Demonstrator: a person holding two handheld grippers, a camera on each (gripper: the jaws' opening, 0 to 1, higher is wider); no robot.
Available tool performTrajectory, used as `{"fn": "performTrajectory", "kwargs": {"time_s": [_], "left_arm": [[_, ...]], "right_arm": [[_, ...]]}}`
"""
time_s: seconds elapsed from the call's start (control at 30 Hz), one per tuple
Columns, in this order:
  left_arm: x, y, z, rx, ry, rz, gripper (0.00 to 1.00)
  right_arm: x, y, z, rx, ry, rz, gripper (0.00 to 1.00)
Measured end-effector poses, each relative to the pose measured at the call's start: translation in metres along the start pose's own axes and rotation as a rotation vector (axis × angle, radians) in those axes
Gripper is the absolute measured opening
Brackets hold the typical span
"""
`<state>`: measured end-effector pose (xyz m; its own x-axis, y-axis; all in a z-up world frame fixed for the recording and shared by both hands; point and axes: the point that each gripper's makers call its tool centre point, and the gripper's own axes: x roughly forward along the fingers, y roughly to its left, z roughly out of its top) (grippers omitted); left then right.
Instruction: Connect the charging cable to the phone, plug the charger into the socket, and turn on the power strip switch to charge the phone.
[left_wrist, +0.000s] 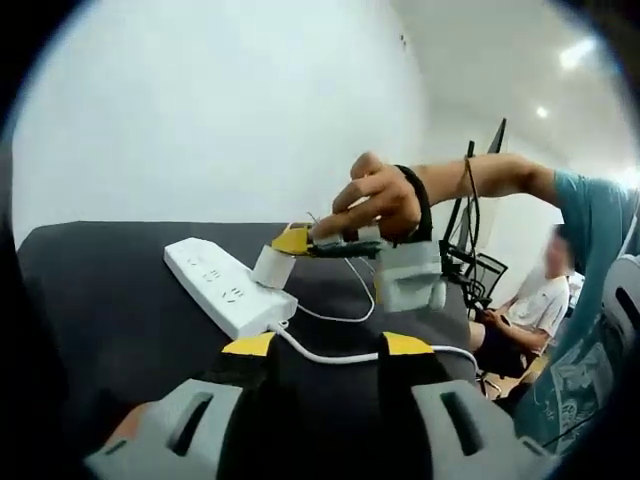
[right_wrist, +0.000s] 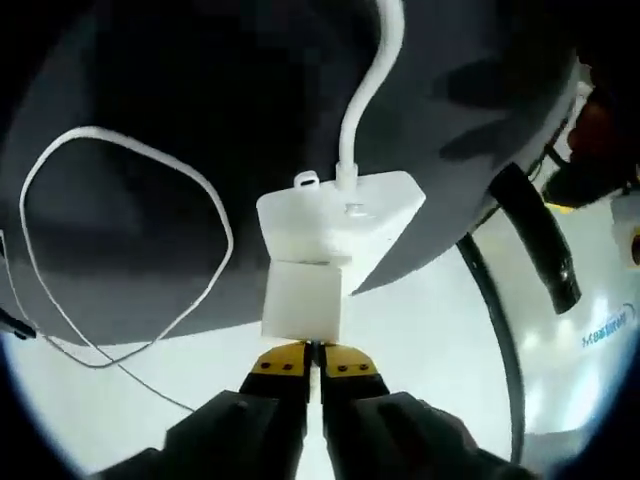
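Hidden: phone unseen; charger (right_wrist: 302, 298) prongs hidden against strip (right_wrist: 340, 225).
Count: one strip, one charger, one cable (right_wrist: 120, 250).
Right gripper (right_wrist: 312, 358): clamped on charger.
Left gripper (left_wrist: 328, 345): jaws apart.

Wore a teal short sleeve (left_wrist: 590, 215) with pale print lower down and a black band (left_wrist: 420, 200) round the wrist, thin dark cords trailing along the forearm. Carried a left gripper (left_wrist: 322, 345) with light grey moulded jaws, each slotted, faced in black and tipped with yellow pads. Carried a right gripper (right_wrist: 313, 358) built alike: yellow pads dotted with small dark screws, black jaw faces, grey shells behind. Seen from the left gripper view, had a pale grey boxy body under the hand (left_wrist: 378, 200).
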<state>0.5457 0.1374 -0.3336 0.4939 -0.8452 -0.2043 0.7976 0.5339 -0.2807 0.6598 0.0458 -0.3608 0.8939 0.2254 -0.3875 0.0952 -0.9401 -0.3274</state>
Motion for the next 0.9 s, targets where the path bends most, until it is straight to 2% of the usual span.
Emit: {"fn": "performTrajectory", "kwargs": {"time_s": [0.17,0.23,0.27,0.3,0.33,0.37,0.4,0.43,0.53,0.6,0.63,0.67,0.73,0.77,0.8,0.83,0.87,0.9], "left_arm": [[-0.003,0.001,-0.001,0.007,-0.001,0.003,0.36],[-0.003,0.002,0.002,-0.002,-0.016,0.004,0.35],[-0.003,0.002,0.003,-0.002,-0.022,0.002,0.35],[-0.003,0.002,0.004,-0.002,-0.024,0.0,0.35],[-0.003,0.002,0.004,-0.006,-0.024,0.002,0.35],[-0.003,0.002,0.003,-0.006,-0.022,0.001,0.35],[-0.003,0.002,0.002,-0.006,-0.02,0.0,0.35],[-0.003,0.002,0.001,-0.007,-0.015,0.001,0.35],[-0.002,0.005,-0.001,-0.003,-0.006,0.008,0.34],[-0.002,0.004,0.001,-0.005,-0.01,0.009,0.34],[-0.002,0.004,0.002,-0.004,-0.012,0.011,0.34],[-0.002,0.005,0.003,-0.005,-0.013,0.015,0.34],[0.0,0.007,0.002,0.003,0.003,0.026,0.34],[0.001,0.008,0.001,0.008,0.01,0.031,0.34],[0.002,0.009,-0.001,0.011,0.02,0.036,0.34],[0.003,0.009,-0.002,0.014,0.028,0.041,0.34],[0.004,0.009,-0.002,0.016,0.031,0.044,0.34],[0.004,0.009,-0.002,0.016,0.033,0.045,0.34]], "right_arm": [[0.0,-0.001,0.001,-0.025,-0.001,0.013,0.0],[-0.002,-0.006,0.004,-0.038,0.027,0.011,0.0],[-0.002,-0.005,0.0,-0.061,0.082,0.036,0.0],[0.0,-0.008,0.003,-0.08,0.083,0.021,0.0],[0.003,-0.006,0.004,-0.047,0.082,0.025,0.0],[0.005,-0.007,0.005,-0.072,0.078,0.018,0.0],[0.003,-0.008,0.005,-0.061,0.075,0.017,0.0],[0.003,-0.008,0.004,-0.003,0.05,0.025,0.0],[0.003,-0.007,0.001,-0.009,0.039,0.029,0.0],[0.004,-0.008,0.0,0.01,-0.001,-0.012,0.0],[0.0,-0.008,0.0,-0.028,-0.035,-0.056,0.01],[0.001,-0.008,0.0,-0.01,-0.081,-0.073,0.02],[-0.002,-0.008,-0.003,0.11,-0.213,-0.102,0.03],[-0.005,-0.009,-0.004,0.167,-0.251,-0.127,0.05],[-0.007,-0.006,-0.011,0.164,-0.244,-0.121,0.07],[-0.006,-0.005,-0.019,0.157,-0.201,-0.126,0.1],[-0.011,-0.009,-0.026,0.204,-0.194,-0.169,0.13],[-0.012,-0.008,-0.029,0.248,-0.202,-0.16,0.14]]}}
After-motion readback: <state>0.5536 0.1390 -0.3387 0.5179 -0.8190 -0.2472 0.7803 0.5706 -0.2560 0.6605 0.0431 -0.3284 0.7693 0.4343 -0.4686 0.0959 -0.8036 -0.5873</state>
